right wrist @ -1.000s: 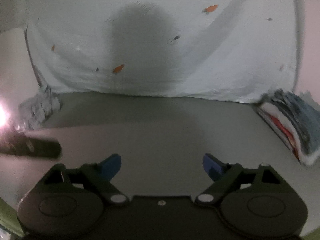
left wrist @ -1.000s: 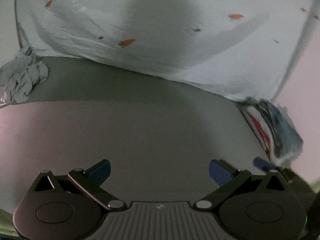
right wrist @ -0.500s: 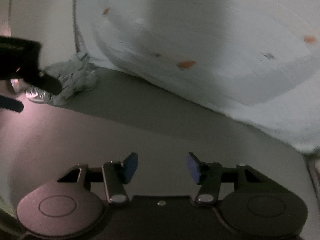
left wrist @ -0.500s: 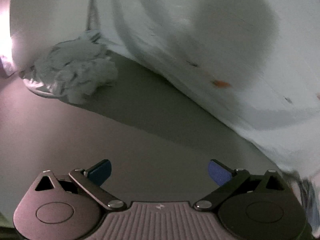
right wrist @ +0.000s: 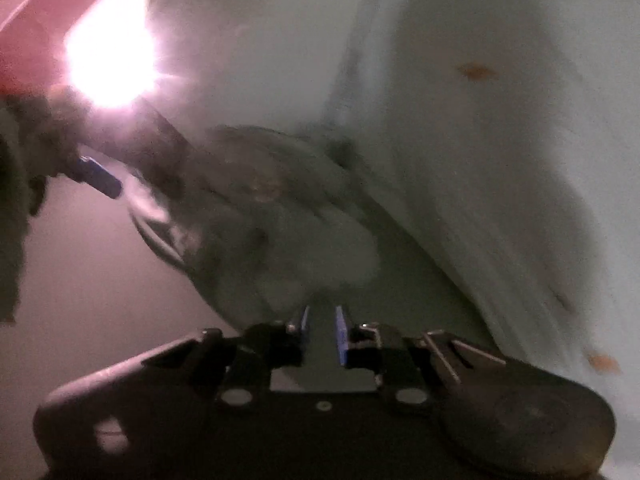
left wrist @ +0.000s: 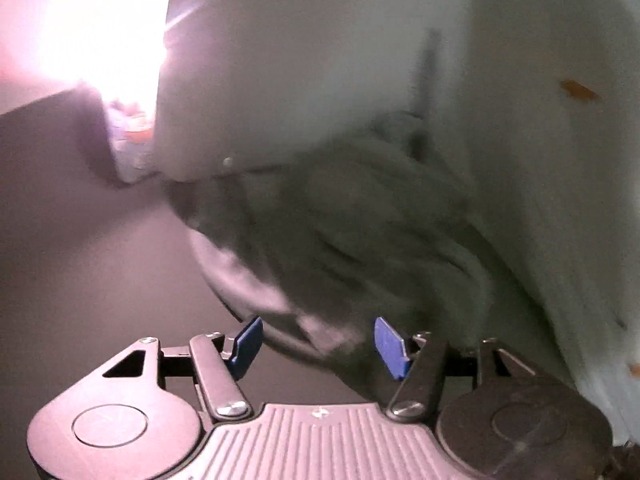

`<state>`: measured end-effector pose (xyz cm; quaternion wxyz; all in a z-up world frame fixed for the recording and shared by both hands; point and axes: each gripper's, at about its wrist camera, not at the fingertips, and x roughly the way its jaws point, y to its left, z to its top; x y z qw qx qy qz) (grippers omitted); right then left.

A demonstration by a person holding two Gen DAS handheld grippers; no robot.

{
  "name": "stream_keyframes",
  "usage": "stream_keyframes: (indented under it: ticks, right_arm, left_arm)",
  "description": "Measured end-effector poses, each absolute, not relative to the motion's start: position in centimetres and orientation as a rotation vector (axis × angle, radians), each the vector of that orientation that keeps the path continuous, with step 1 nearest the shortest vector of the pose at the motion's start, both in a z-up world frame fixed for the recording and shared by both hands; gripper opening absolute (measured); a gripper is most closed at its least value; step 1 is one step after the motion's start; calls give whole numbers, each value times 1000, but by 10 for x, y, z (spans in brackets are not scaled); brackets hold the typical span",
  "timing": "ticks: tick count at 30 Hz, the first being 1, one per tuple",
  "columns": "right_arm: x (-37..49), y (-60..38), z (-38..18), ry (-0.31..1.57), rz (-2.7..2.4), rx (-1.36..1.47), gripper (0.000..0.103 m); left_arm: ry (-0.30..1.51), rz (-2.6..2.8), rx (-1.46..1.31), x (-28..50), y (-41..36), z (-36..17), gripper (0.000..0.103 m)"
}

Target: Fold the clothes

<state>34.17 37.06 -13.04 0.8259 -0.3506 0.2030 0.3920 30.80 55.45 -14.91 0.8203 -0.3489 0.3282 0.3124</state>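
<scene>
A crumpled grey garment (left wrist: 340,240) lies on the grey table (left wrist: 80,272), blurred and very close. My left gripper (left wrist: 319,346) is open, its blue fingers on either side of the garment's near edge, with nothing pinched. In the right wrist view the same garment (right wrist: 272,248) sits just ahead of my right gripper (right wrist: 322,326). Its blue pads are drawn almost together with only a narrow slit between them, and no cloth shows in that slit. One blue finger of the left gripper (right wrist: 98,176) shows at the left, by the garment's far side.
A white sheet with small orange prints (left wrist: 540,168) hangs behind and to the right of the garment (right wrist: 500,152). A bright light (right wrist: 108,60) glares at the upper left. Bare table (right wrist: 80,280) lies to the left.
Both grippers swung left and moved in close to the crumpled garment, which now fills the views. The right gripper's fingers closed from wide open to nearly together; the left's narrowed somewhat.
</scene>
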Motion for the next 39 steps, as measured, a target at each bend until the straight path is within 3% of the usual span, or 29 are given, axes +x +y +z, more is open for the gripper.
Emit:
stream_keyframes:
  ticks: [4, 6, 9, 12, 13, 14, 15, 16, 18, 23, 26, 27, 29, 31, 37, 38, 39]
  right_arm:
    - [350, 440, -155, 345, 978, -813, 32]
    - [354, 466, -167, 317, 1054, -824, 44]
    - [363, 501, -188, 339, 1171, -845, 53]
    - [368, 514, -209, 353, 1152, -897, 53]
    - [370, 517, -216, 354, 1140, -914, 50]
    - [372, 515, -215, 363, 1135, -900, 42]
    - [373, 513, -213, 373, 1133, -879, 18]
    - [374, 510, -210, 384, 1130, -858, 15]
    - [371, 494, -200, 366, 1098, -827, 0]
    - [375, 457, -176, 333, 1030, -804, 0]
    - [379, 447, -169, 375, 1061, -768, 8]
    - [381, 444, -167, 388, 1071, -755, 21]
    - [384, 437, -163, 416, 1091, -730, 35]
    - [379, 436, -162, 422, 1123, -736, 35]
    - [360, 461, -193, 445, 1167, -894, 59]
    - [360, 462, -197, 436, 1177, -904, 60]
    - [359, 462, -200, 419, 1176, -915, 51]
  left_arm:
    - [688, 705, -839, 310, 603, -176, 63]
    - [681, 718, -870, 314, 619, -185, 63]
    - [666, 717, -927, 325, 640, -200, 63]
    - [665, 710, -952, 334, 653, -209, 64]
    - [669, 708, -935, 338, 654, -210, 64]
    - [674, 706, -917, 342, 655, -211, 64]
    - [682, 705, -888, 346, 654, -210, 66]
    - [690, 708, -860, 349, 653, -209, 69]
    - [709, 738, -802, 352, 650, -208, 82]
    - [716, 846, -676, 348, 644, -199, 88]
    - [712, 904, -673, 342, 648, -199, 88]
    - [703, 900, -704, 340, 652, -201, 88]
    - [687, 868, -751, 341, 654, -204, 86]
    - [688, 858, -743, 347, 652, -206, 86]
    - [680, 871, -653, 365, 648, -210, 91]
    - [674, 870, -642, 366, 649, -212, 92]
    - [669, 869, -631, 368, 649, -213, 93]
